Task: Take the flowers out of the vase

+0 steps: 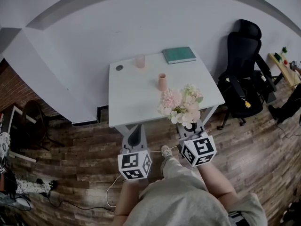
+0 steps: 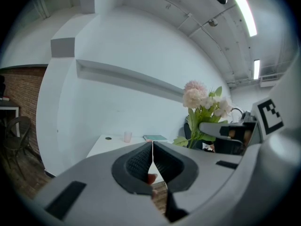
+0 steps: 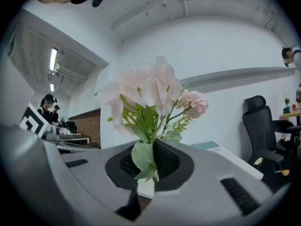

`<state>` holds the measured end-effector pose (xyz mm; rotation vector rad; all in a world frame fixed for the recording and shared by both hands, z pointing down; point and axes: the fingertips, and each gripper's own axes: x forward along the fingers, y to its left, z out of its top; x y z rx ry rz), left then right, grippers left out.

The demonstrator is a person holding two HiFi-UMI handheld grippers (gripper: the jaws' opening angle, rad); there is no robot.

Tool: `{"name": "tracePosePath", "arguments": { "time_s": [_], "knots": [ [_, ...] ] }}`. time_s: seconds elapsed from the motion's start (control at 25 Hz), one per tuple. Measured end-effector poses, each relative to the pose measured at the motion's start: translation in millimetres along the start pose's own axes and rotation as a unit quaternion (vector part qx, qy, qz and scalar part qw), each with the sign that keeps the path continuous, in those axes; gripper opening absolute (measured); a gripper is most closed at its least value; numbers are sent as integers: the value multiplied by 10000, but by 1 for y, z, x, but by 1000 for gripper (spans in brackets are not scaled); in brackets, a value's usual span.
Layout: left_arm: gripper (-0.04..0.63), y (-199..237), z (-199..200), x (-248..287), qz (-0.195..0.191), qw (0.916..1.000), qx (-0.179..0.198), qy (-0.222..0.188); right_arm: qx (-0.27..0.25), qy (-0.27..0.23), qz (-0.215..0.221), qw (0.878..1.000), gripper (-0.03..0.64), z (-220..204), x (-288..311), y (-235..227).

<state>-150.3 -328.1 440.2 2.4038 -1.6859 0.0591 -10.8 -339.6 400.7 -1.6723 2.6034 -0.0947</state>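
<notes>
A bunch of pale pink and white flowers (image 1: 181, 105) with green leaves hangs over the table's near edge, clear of the small pink vase (image 1: 162, 82) behind it on the white table (image 1: 131, 98). My right gripper (image 1: 190, 125) is shut on the stems. In the right gripper view the blooms (image 3: 148, 92) rise straight out of the closed jaws of that gripper (image 3: 154, 166). My left gripper (image 1: 136, 133) is beside it, just short of the table's front edge, shut with nothing in it (image 2: 152, 158). From the left gripper view the flowers (image 2: 204, 102) stand at the right.
On the table's far side are a pink cup (image 1: 140, 61), a green book (image 1: 179, 54) and a small dark disc (image 1: 119, 68). A black office chair (image 1: 244, 69) stands right of the table. Wood floor surrounds it; a white wall is behind.
</notes>
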Motion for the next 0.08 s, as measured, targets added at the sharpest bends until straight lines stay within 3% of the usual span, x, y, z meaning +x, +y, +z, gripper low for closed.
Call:
{"name": "tracePosePath", "arguments": {
  "time_s": [0.08],
  "knots": [
    [8,0,0,1,-1,10000,-10,3,-8,-8,12,10000,23,1,0,0]
  ]
}}
